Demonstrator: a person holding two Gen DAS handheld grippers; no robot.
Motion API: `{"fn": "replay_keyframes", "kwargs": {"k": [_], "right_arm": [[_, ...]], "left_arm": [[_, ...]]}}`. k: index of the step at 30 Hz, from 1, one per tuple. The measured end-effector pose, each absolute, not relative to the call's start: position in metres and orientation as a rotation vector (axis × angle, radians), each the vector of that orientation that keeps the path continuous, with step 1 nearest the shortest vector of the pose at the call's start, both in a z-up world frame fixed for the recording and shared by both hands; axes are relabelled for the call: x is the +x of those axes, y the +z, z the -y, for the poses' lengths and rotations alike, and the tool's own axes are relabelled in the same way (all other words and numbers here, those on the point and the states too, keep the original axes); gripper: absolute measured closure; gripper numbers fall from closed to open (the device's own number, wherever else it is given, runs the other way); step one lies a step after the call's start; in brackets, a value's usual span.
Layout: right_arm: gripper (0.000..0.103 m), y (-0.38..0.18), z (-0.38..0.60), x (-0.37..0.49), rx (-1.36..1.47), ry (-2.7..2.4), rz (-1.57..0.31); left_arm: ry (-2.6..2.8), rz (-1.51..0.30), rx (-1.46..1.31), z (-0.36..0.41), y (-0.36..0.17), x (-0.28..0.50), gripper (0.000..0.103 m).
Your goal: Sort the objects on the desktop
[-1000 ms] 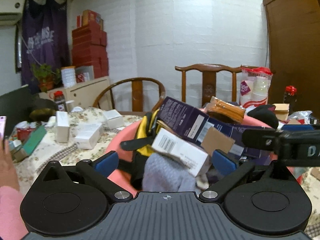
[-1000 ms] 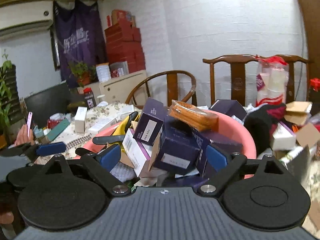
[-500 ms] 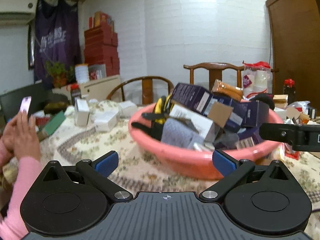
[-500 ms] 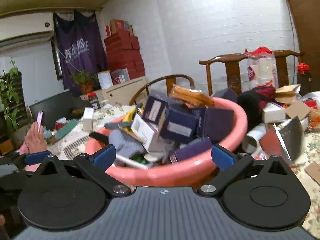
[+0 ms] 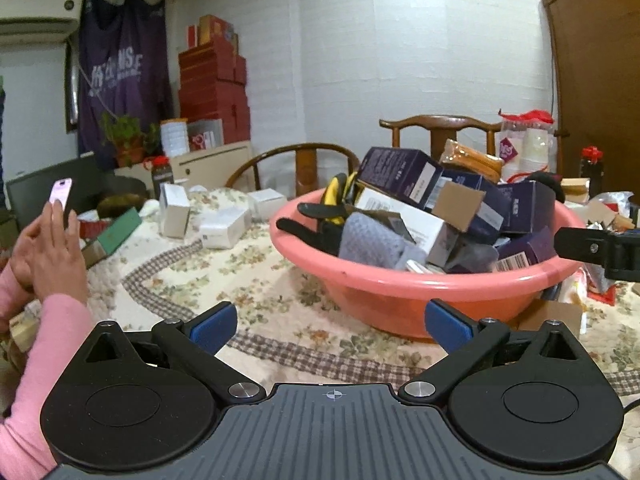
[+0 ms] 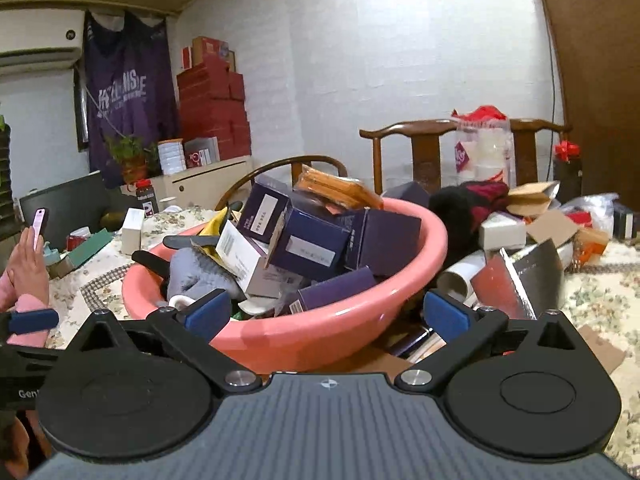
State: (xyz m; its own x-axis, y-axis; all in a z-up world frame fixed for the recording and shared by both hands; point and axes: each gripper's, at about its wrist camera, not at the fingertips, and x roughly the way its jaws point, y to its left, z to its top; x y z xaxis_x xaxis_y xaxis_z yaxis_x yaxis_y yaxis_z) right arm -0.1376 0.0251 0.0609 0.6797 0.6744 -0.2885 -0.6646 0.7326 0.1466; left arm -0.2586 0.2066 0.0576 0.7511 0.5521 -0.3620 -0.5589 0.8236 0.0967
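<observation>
Both tools are spread wide and empty: the left tool (image 5: pixel 331 322) faces the pink basin (image 5: pixel 400 284) on the surface (image 5: pixel 208 276), the right tool (image 6: pixel 326 314) at its rim. Best to take the top purple box (image 6: pixel 310 242) first, squarely, so the heap doesn't slide.

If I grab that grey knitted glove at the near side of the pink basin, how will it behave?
The grey glove is probably floppy: it drapes over the pile in the pink basin. It looks light, so it should lift easily. A white box leans on it and may slide when it moves.
</observation>
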Motion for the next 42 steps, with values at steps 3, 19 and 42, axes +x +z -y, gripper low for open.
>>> {"fn": "replay_keyframes", "kwargs": {"k": [3,19,42], "right_arm": [[0.001,0.061,-0.030,-0.141,0.010,0.758,-0.324],[0.001,0.049,-0.038,-0.147,-0.045,0.760,-0.327],[0.001,0.050,-0.047,-0.149,-0.071,0.766,-0.325]], "left_arm": [[0.610,-0.392,-0.020,-0.208,0.057,-0.257,0.000],[0.594,-0.404,-0.030,-0.210,0.044,-0.255,0.000],[0.548,-0.439,-0.085,-0.213,0.034,-0.247,0.000]]}}
